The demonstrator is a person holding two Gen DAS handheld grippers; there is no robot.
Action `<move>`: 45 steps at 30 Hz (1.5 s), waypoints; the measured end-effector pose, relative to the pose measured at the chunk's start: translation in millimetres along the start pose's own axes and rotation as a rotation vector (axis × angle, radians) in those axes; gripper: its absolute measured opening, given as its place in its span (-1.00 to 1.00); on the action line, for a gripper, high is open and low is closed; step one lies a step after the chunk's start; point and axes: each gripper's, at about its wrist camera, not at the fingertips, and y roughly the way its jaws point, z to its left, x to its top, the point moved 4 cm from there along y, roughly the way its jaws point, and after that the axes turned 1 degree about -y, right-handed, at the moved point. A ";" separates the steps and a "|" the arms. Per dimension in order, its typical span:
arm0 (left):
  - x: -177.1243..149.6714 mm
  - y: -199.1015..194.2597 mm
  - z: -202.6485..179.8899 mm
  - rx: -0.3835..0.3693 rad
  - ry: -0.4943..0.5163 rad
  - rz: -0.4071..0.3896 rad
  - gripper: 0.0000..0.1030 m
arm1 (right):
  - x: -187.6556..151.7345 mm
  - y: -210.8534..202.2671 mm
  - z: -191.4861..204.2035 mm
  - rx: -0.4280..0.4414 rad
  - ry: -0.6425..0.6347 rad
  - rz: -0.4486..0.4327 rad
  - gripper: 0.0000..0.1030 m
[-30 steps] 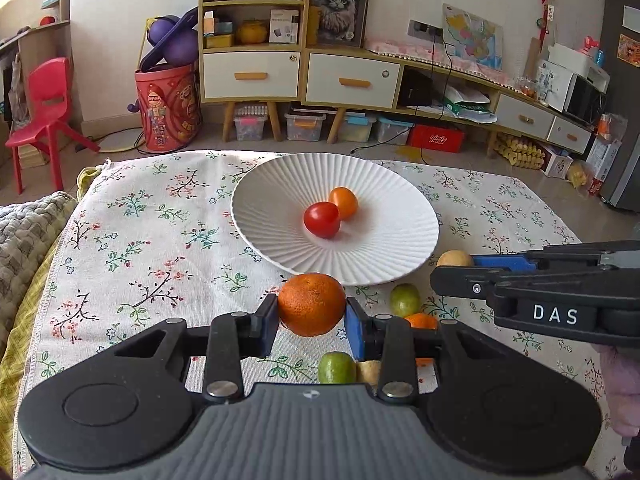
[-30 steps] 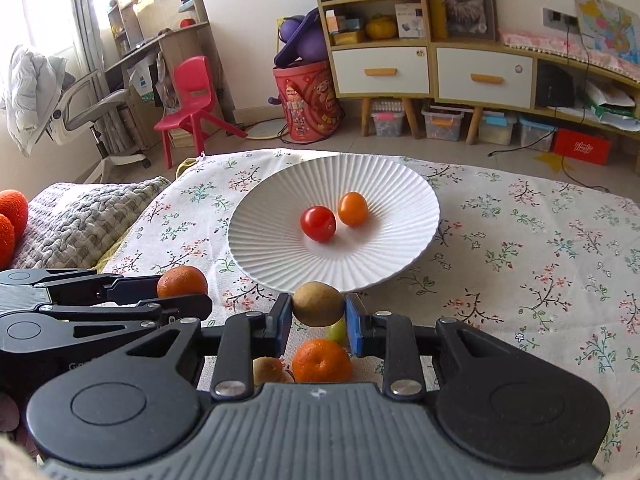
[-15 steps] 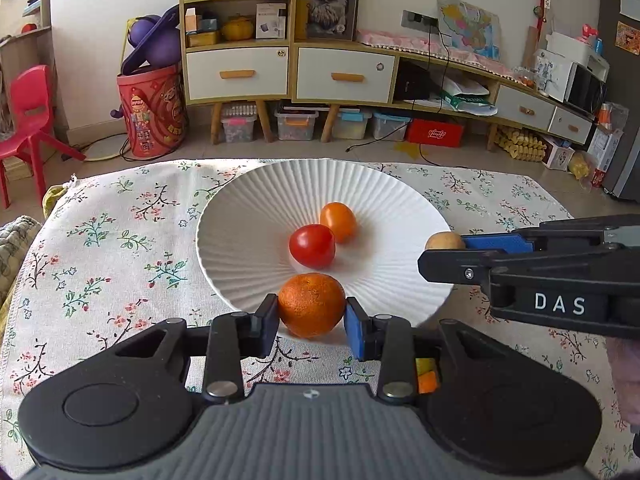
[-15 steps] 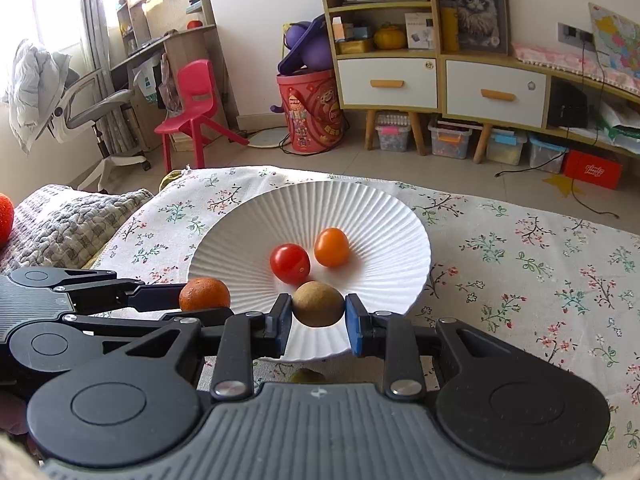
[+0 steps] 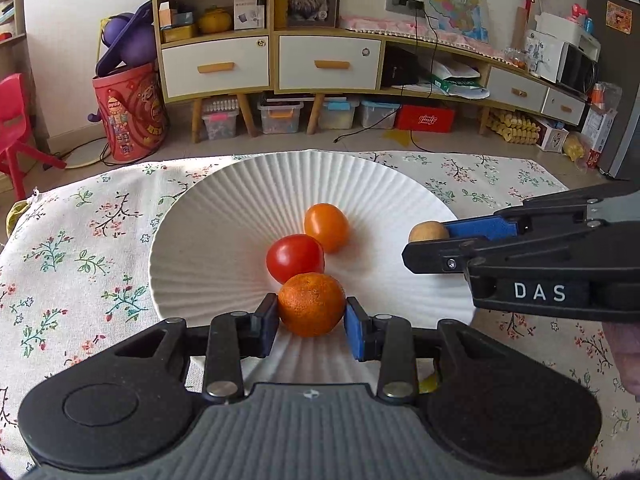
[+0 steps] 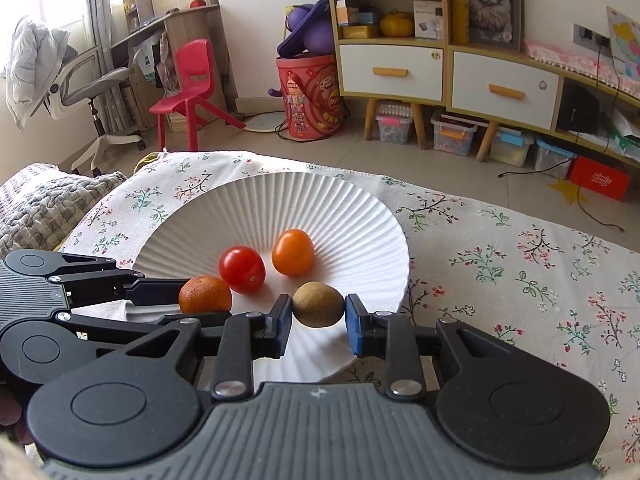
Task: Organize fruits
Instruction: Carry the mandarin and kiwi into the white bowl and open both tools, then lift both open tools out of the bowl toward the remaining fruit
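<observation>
A white ribbed plate (image 5: 224, 240) (image 6: 352, 216) lies on the flowered tablecloth and holds a red tomato (image 5: 295, 258) (image 6: 241, 269) and an orange tomato (image 5: 326, 227) (image 6: 292, 252). My left gripper (image 5: 311, 316) is shut on an orange mandarin (image 5: 311, 310) (image 6: 205, 295) over the plate's near part, close to the red tomato. My right gripper (image 6: 318, 314) is shut on a brown kiwi (image 6: 318, 304) (image 5: 428, 232) over the plate's right side. The right gripper shows side-on in the left wrist view (image 5: 432, 240).
The flowered tablecloth (image 5: 80, 232) covers the table. A grey knitted blanket (image 6: 36, 208) lies at the left edge. A bit of yellow-green fruit (image 5: 428, 384) peeks out under the left gripper. Beyond the table are a cabinet (image 5: 272, 60), a red barrel (image 5: 130, 112) and a red chair (image 6: 188, 80).
Both grippers have moved forward from the table's near part to over the plate, carrying the mandarin and the kiwi. The loose fruits near the front have dropped out of view.
</observation>
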 end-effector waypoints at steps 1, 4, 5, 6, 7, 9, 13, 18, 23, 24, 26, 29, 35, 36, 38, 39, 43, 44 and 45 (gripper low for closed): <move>0.9 1.7 -0.5 -0.005 0.002 0.001 -0.61 | 0.0 1.2 -0.5 -0.001 -0.001 0.002 -0.50; 2.5 6.2 -2.6 -0.012 0.016 0.001 -0.61 | 0.9 5.0 -0.8 0.003 -0.007 0.003 -0.50; 2.8 6.9 -3.1 -0.013 0.019 0.001 -0.61 | 2.4 6.4 -0.9 0.007 -0.009 0.004 -0.50; 3.3 8.3 -3.1 -0.014 0.021 0.001 -0.61 | 3.2 7.7 -1.0 0.009 -0.010 0.005 -0.50; 3.9 10.1 -2.2 -0.014 0.019 0.002 -0.60 | 3.5 8.3 -0.7 0.009 -0.011 0.005 -0.50; 4.4 11.1 -1.4 -0.022 0.017 0.002 -0.60 | 3.1 9.6 -1.5 0.011 -0.014 0.004 -0.49; 4.4 11.6 -1.5 -0.028 0.018 0.002 -0.59 | 2.6 8.8 -2.1 0.019 -0.014 0.004 -0.49; 5.4 7.4 -0.5 -0.028 0.005 0.008 -0.50 | 3.4 2.3 -3.0 0.024 0.008 -0.003 -0.40; 3.2 -5.6 0.9 -0.021 -0.014 -0.004 -0.30 | 3.7 -10.7 -1.8 0.023 0.011 -0.007 -0.18; 3.1 -9.1 1.4 -0.019 -0.016 -0.008 -0.26 | 3.2 -13.8 -1.3 0.021 0.012 -0.006 -0.15; 2.4 -17.0 1.8 -0.016 -0.023 -0.016 -0.20 | 2.0 -19.9 -0.6 0.014 0.015 -0.009 -0.11; 0.9 -27.7 2.8 -0.011 -0.035 -0.022 -0.13 | 0.6 -28.0 0.6 0.001 0.019 -0.013 0.00; -6.0 -45.9 3.3 0.007 -0.038 -0.027 0.00 | -6.1 -40.7 7.8 -0.007 0.023 -0.012 0.08; -7.5 -48.7 3.7 0.009 -0.039 -0.027 0.02 | -8.7 -44.0 9.6 -0.008 0.021 -0.011 0.10; -10.4 -54.0 4.1 0.011 -0.043 -0.028 0.07 | -11.0 -47.8 12.5 -0.007 0.020 -0.010 0.13; -12.6 -57.4 4.4 0.014 -0.045 -0.031 0.13 | -12.7 -50.5 13.7 -0.006 0.019 -0.012 0.16; -20.6 -67.7 6.5 0.017 -0.058 -0.039 0.28 | -17.5 -58.7 19.0 -0.003 0.015 -0.016 0.22; -22.6 -69.6 7.1 0.019 -0.061 -0.039 0.29 | -18.4 -59.8 19.6 -0.003 0.015 -0.017 0.25; -24.2 -71.1 7.4 0.020 -0.063 -0.039 0.32 | -19.7 -61.5 20.0 -0.001 0.015 -0.018 0.26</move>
